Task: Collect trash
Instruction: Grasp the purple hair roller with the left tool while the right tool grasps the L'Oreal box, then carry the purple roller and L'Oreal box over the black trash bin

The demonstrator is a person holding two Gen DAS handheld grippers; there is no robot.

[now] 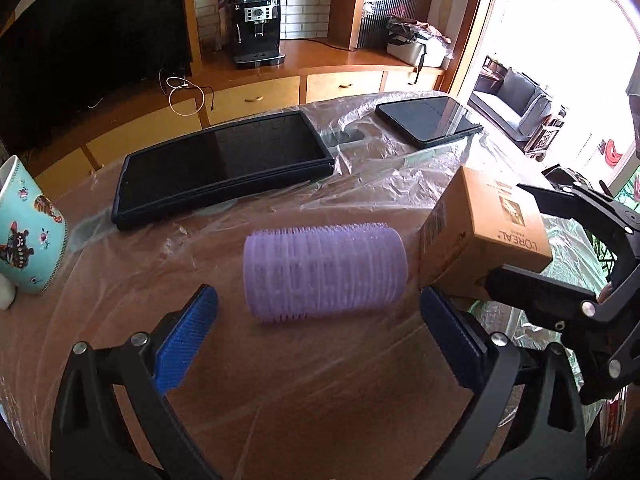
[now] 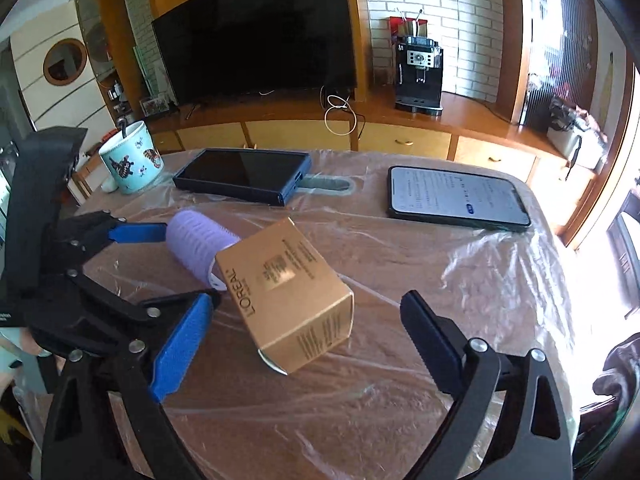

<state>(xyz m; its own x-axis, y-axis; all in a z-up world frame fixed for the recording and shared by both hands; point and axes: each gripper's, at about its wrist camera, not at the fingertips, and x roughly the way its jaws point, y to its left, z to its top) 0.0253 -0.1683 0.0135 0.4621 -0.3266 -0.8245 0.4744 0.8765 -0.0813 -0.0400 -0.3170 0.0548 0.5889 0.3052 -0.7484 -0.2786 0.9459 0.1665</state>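
L'Oréal box (image 2: 286, 292) lies tilted on the plastic-covered table (image 2: 400, 380), touching the purple hair roller (image 1: 325, 274). Right gripper (image 2: 304, 340) spreads wide around the box; left gripper (image 1: 320, 340) gapes wide near the roller.

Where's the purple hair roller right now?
The purple hair roller lies on its side on the plastic-covered table, centred ahead of the open left hand-held gripper, with the L'Oreal box at its right end.
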